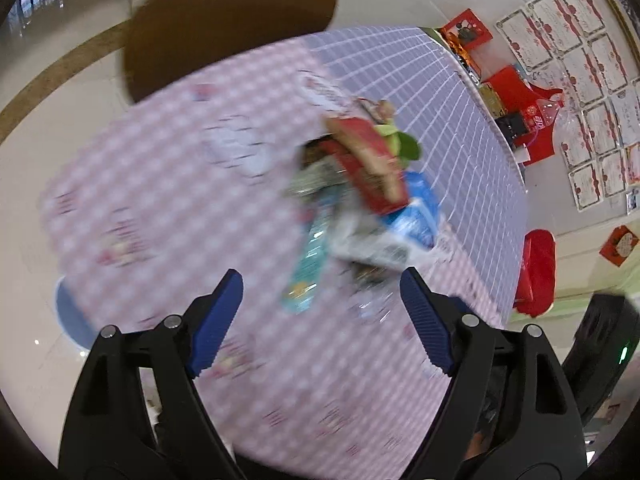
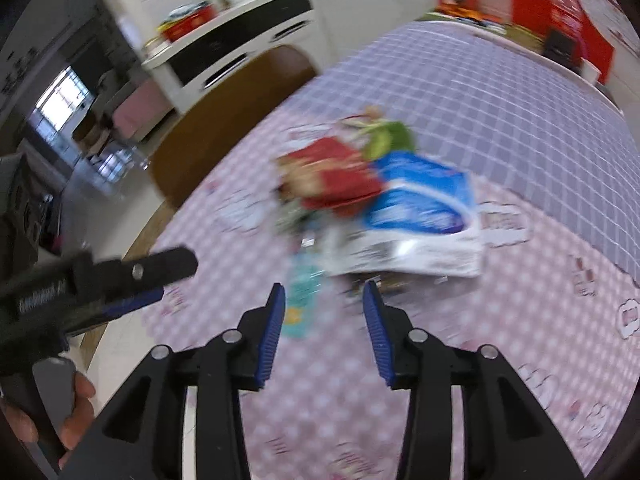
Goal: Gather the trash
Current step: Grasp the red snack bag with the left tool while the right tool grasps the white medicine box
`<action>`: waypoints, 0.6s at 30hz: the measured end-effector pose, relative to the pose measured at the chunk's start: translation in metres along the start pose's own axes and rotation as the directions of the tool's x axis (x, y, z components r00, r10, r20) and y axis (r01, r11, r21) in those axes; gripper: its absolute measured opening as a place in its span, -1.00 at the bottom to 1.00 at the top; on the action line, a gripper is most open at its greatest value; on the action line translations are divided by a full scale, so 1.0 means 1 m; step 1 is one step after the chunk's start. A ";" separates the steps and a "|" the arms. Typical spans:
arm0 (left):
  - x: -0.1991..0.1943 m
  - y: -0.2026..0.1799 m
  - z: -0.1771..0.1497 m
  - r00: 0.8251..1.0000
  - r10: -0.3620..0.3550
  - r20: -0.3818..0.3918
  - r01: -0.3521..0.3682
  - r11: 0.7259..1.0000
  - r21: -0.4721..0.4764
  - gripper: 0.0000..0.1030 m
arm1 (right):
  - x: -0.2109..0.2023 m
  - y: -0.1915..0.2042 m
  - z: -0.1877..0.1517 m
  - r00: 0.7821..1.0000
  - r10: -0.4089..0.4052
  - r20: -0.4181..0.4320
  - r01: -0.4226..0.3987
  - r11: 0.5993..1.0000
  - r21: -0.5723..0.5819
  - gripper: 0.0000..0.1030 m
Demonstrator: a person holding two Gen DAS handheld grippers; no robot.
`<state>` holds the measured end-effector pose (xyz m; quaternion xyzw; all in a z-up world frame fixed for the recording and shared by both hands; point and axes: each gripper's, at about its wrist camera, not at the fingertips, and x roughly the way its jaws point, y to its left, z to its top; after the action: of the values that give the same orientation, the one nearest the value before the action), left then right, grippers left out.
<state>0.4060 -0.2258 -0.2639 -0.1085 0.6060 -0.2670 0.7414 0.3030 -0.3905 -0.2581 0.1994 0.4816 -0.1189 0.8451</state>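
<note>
Approach step, by my reading: both grippers are closing in on the trash pile (image 1: 356, 196), nothing picked yet. Left gripper (image 1: 322, 316) is standing wide open and empty, the pile lying at its 12 to 1 o'clock; right gripper (image 2: 324, 332) is also parted, more narrowly, holding nothing, the pile at its 12 o'clock. The pile is sitting mid-counter on the pink checked cloth (image 1: 160, 220), pieces overlapping: a red carton (image 2: 340, 180) riding on top, a blue-and-white package (image 2: 420, 208) at its 3 to 4 o'clock, a teal wrapper (image 2: 304, 292) nearest the right gripper's tips, green scraps (image 2: 394, 138) at the far side. Both views are blurring, so finer items in the heap are not readable. Next move is probably calling for singling out one edge piece, likely the teal wrapper, since it is lying flat and thin and will need a low, angled pinch. In the way: the two grippers are crowding the same near side, the left one showing at 9 o'clock in the right view. A brown chair (image 1: 228, 24) is standing beyond the counter at 11 o'clock; red boxes (image 1: 516, 92) are sitting along the far edge at 2 o'clock, well apart.
</note>
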 end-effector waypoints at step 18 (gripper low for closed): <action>0.112 -0.043 0.054 0.999 0.038 0.012 -0.036 0.992 -0.122 0.41 | 0.044 -0.075 0.010 0.999 0.053 -0.006 -0.052 0.994 0.093 -0.04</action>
<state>0.4604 -0.3298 -0.3242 -0.1444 0.6179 -0.2150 0.7424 0.3038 -0.4629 -0.3083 0.2513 0.4738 -0.1181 0.8357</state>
